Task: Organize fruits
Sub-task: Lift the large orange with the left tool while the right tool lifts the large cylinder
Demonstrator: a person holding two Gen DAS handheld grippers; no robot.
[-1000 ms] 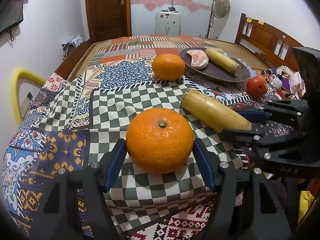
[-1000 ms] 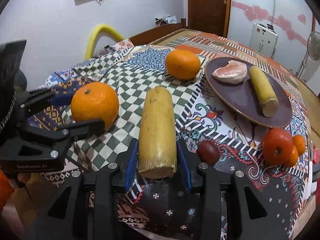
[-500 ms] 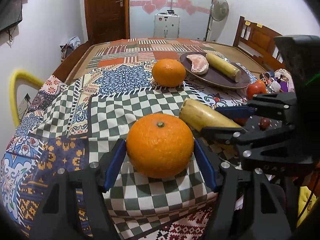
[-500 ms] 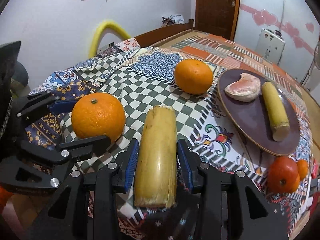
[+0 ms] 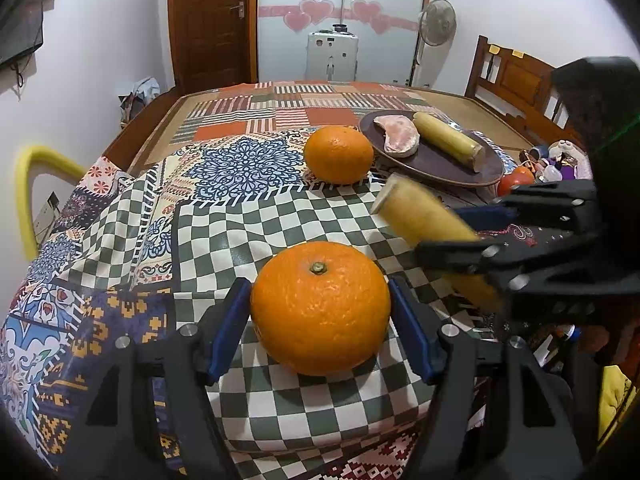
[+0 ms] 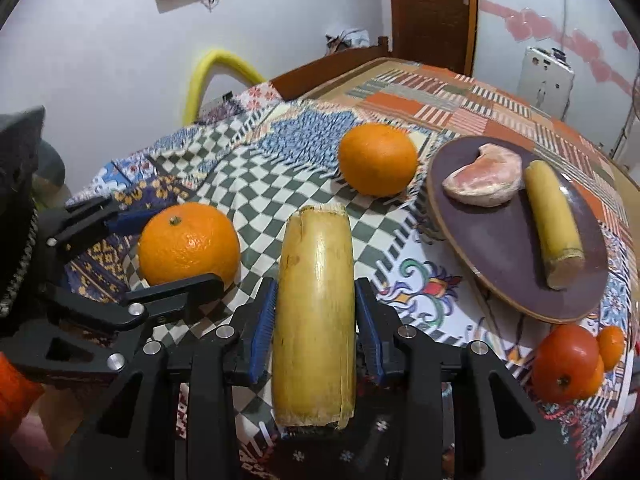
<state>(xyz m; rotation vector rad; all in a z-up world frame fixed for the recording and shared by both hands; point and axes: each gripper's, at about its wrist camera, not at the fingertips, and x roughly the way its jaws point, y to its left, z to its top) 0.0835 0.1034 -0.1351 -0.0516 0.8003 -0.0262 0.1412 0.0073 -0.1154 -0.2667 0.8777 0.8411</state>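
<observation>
My left gripper (image 5: 320,328) is shut on a large orange (image 5: 320,307), held just above the checked cloth. My right gripper (image 6: 316,320) is shut on a yellow sugarcane piece (image 6: 315,308), lifted off the table and pointing away; it also shows in the left wrist view (image 5: 432,236). The held orange also shows in the right wrist view (image 6: 188,244). A second orange (image 5: 338,154) lies on the cloth beside a dark oval plate (image 6: 504,264). The plate holds a pink pomelo segment (image 6: 484,181) and another sugarcane piece (image 6: 553,216).
A red tomato (image 6: 568,360) and small tangerines (image 6: 611,343) lie at the table's right edge, below the plate. A yellow chair back (image 5: 28,184) stands at the left. A wooden chair (image 5: 516,80) stands at the far right. A patchwork cloth (image 5: 224,216) covers the table.
My right gripper has lifted the sugarcane piece off the cloth and carried it forward. My left gripper has raised the orange slightly. Both views have tilted up.
</observation>
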